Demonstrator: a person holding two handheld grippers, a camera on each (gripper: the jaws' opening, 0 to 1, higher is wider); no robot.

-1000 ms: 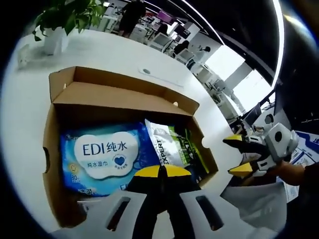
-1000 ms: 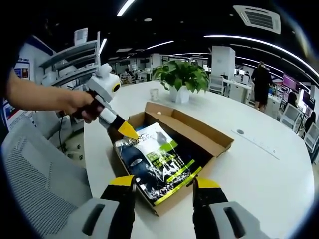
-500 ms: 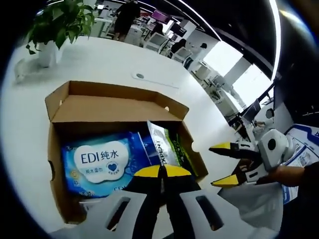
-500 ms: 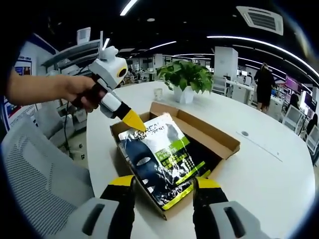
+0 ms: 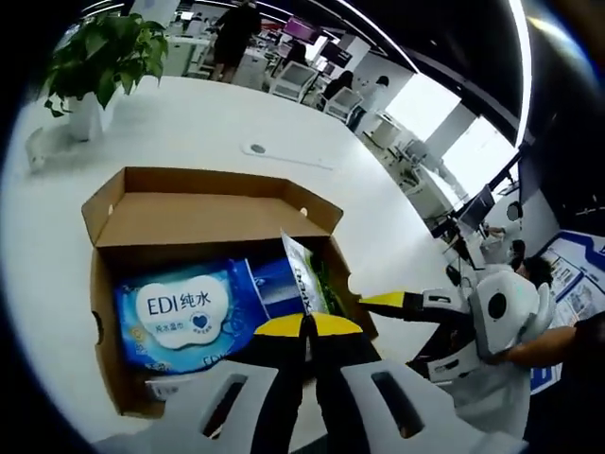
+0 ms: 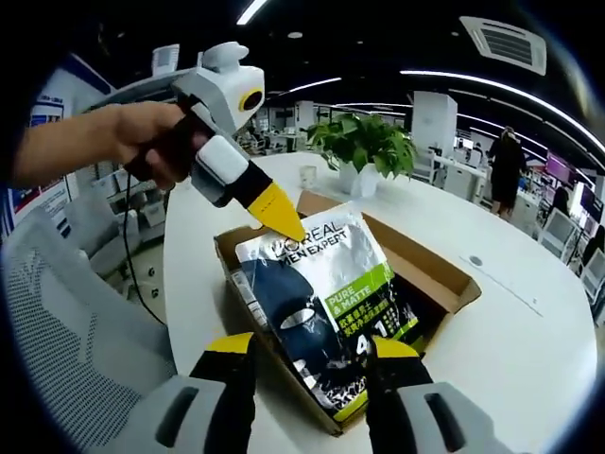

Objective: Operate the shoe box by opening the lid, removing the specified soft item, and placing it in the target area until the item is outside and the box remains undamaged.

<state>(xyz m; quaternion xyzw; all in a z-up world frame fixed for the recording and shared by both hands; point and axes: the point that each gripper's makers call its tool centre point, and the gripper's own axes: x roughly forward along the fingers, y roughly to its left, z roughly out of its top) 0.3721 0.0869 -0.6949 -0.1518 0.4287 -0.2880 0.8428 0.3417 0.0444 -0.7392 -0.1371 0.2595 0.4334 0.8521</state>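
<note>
An open brown shoe box lies on a white table. Flat inside it is a blue wet-wipes pack. A silver, black and green pouch stands tilted up out of the box, and its thin edge rises just past my left gripper. That left gripper, held by a hand, is shut on the pouch's top edge. My right gripper is open, one jaw on each side of the pouch's lower end. It also comes in low from the right, close to the box corner.
The round white table carries a potted plant and a small cup beyond the box. A grey mesh chair stands at the table's near edge. People and desks are far behind.
The pouch has come up from lying in the box to standing steeply, raised by my left gripper. My right gripper has closed in on the box and the pouch's lower end.
</note>
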